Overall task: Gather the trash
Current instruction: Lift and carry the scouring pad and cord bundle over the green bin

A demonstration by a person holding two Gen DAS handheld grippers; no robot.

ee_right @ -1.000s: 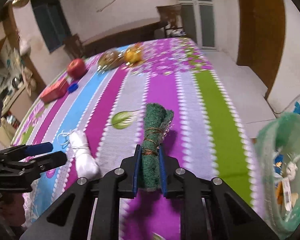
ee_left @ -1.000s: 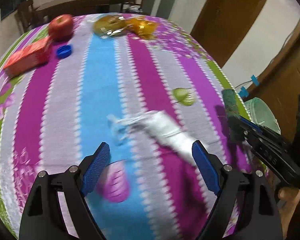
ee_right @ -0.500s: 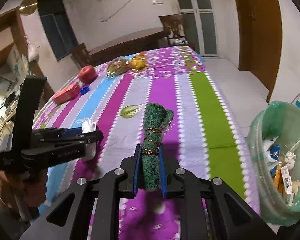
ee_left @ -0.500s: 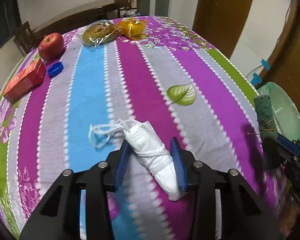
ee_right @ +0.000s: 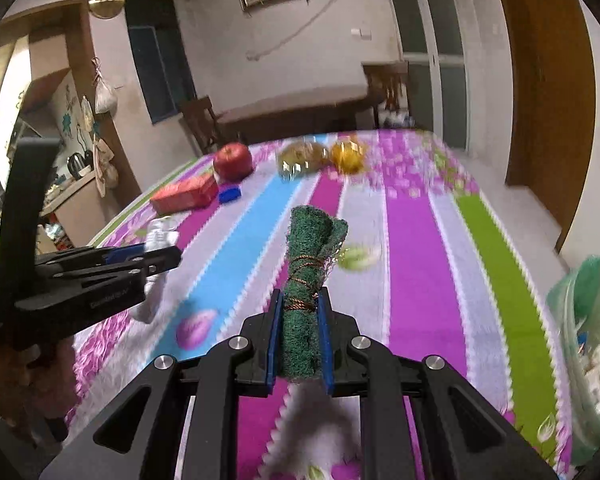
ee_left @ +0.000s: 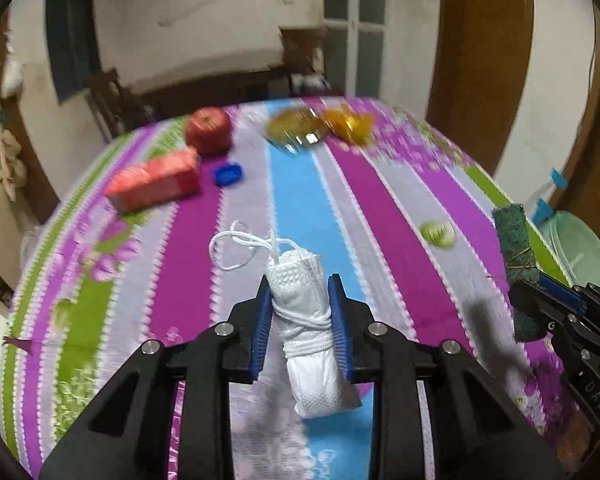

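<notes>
On the striped tabletop (ee_left: pixel 380 200), far left, a red apple (ee_left: pixel 208 131) sits behind a red box (ee_left: pixel 156 185) (blue cap (ee_left: pixel 228 173) beside it).

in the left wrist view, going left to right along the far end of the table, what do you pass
red box → blue bottle cap → clear bag of brownish food → orange packet
</notes>
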